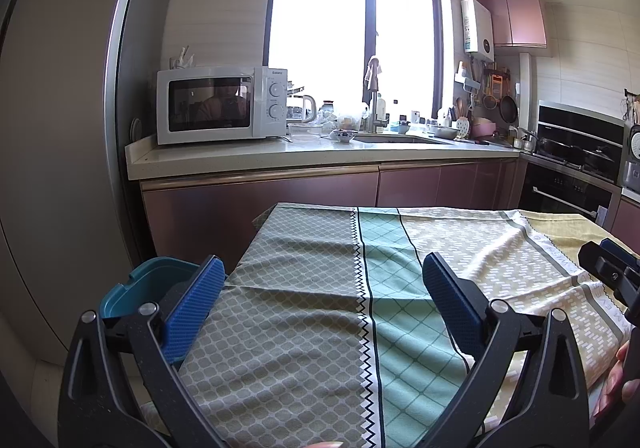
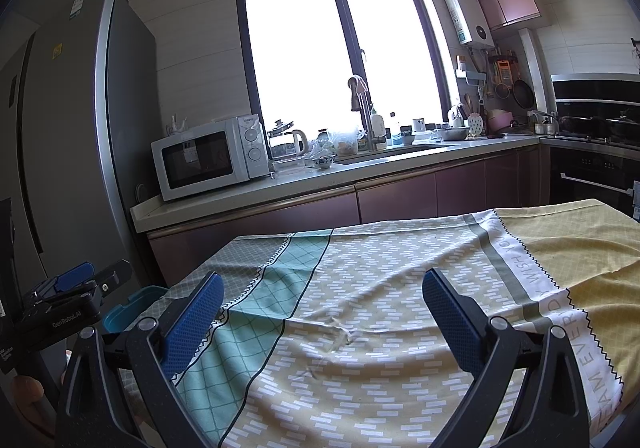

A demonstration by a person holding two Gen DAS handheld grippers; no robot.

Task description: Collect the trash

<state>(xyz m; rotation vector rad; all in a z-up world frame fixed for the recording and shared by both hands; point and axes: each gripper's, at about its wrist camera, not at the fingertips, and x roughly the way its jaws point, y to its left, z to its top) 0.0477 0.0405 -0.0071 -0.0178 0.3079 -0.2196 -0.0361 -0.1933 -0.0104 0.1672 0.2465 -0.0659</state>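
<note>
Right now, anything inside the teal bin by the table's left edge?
Only part of the teal bin shows: rim and upper inner wall, nothing on them. The left gripper, open, and the tablecloth hide its bottom, so contents are unknown.

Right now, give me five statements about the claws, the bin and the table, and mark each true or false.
1. The left claw is open with nothing between its fingers. True.
2. The right claw is shut on a scrap of paper. False: it is open and holds nothing.
3. A teal bin sits off the table's left edge. True.
4. The tablecloth is plain white. False: it has grey, green and yellow patterned panels.
5. The microwave stands on the table. False: it stands on the counter by the window.
</note>
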